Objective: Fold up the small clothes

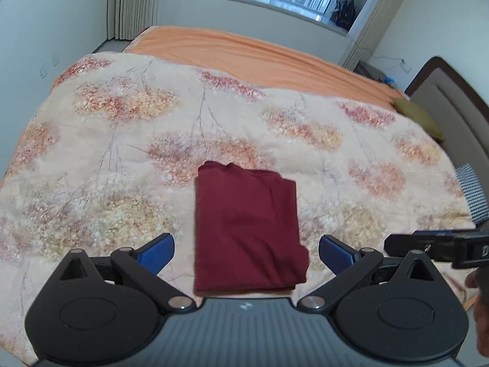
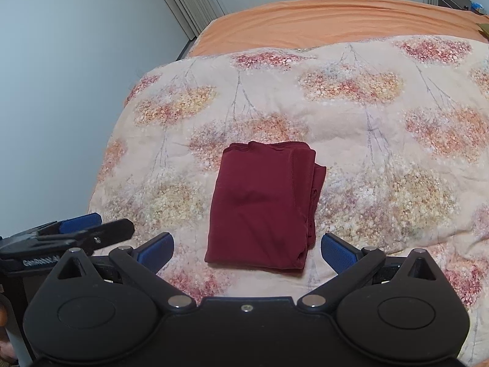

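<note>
Left gripper (image 1: 246, 255) spread wide, seemingly above folded maroon garment (image 1: 247, 229).

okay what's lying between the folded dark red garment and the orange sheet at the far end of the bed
Only the floral quilt. In both wrist views, bare quilt runs from the folded dark red garment up to the orange sheet, with nothing lying on that stretch.

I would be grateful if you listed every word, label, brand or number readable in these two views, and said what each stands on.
"GenRobot.AI", partly blurred: white lettering on the side of the left tool, seen in the right wrist view.
"D", then cut off by the frame edge: on the side of the right tool, seen in the left wrist view.
Small pale emblem on the left tool's grey body: no letters readable.
Dark mark on the folded red garment: too faint to read.
</note>
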`<state>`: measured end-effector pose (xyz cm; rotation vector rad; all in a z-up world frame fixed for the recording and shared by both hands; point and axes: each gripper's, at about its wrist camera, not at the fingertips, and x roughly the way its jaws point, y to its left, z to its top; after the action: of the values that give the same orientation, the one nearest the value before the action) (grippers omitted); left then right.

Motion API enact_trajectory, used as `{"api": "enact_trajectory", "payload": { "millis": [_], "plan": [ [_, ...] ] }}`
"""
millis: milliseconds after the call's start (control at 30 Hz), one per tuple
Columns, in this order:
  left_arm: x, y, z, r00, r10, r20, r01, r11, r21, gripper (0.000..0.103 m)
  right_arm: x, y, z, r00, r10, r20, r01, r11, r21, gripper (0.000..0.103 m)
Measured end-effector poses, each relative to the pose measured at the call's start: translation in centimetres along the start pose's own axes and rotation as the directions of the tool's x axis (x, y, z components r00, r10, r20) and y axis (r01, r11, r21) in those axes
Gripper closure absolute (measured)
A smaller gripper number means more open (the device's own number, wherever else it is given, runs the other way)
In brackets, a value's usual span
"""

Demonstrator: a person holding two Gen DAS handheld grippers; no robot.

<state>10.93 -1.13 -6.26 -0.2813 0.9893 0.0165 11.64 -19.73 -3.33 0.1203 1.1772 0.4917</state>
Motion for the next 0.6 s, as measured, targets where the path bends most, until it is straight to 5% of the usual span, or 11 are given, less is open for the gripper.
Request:
{"api": "enact_trajectory", "payload": {
  "millis": [600],
  "plan": [
    [0.39, 0.01, -0.51, 0.999, -0.024, -0.045, 0.023, 1.0, -0.022, 0.0, -0.05, -0.06, -0.13, 1.0, 0.0, -0.002, 0.0, 1.0, 0.005, 0.001]
  ]
}}
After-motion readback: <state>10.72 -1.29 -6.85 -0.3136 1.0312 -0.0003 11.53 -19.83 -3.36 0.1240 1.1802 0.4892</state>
